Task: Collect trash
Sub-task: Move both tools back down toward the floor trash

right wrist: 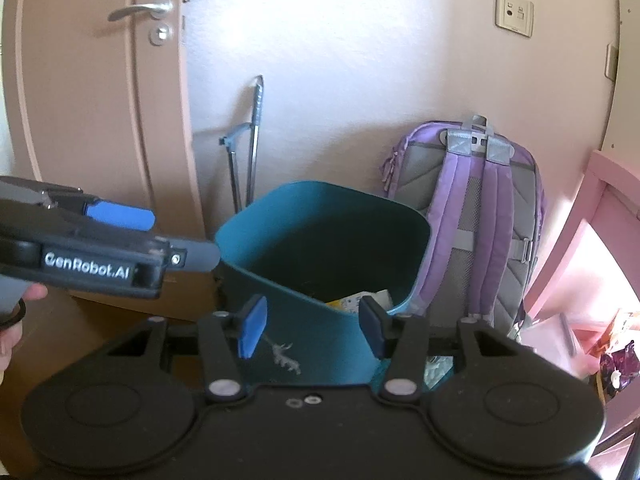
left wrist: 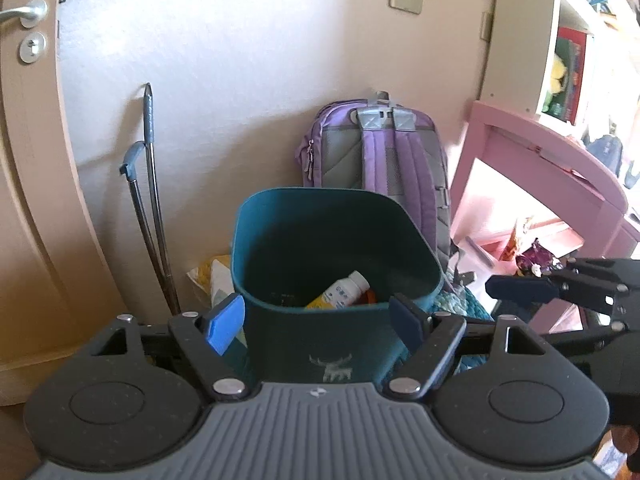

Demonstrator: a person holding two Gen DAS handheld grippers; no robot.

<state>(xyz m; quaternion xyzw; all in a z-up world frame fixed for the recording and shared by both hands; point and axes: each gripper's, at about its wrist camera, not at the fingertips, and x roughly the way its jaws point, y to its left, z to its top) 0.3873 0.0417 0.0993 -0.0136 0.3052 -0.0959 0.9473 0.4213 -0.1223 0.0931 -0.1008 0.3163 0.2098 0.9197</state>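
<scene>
— Two grippers up, both with nothing in them? What room have I got?

— Yes. My left gripper [left wrist: 320,320] has its pads spread wide, nothing between them, and my right gripper [right wrist: 314,328] is spread and bare too. Both hang just short of the teal bin [left wrist: 336,248], whose near rim sits between the fingertips. A purple backpack [left wrist: 380,148] stands close behind the bin against the wall; a pink desk [left wrist: 540,160] crowds the right, a door [right wrist: 100,120] the left. The mouth of the bin is open from above.

— Any writing?

— "GenRobot.AI" on the side of the left gripper in the right wrist view. A pale stag figure [right wrist: 286,356] marks the bin's front.

— The trash?

— Inside the bin: a white bottle [left wrist: 346,288] with a yellow label, lying tilted at the bottom. Its print is too small to read.
</scene>
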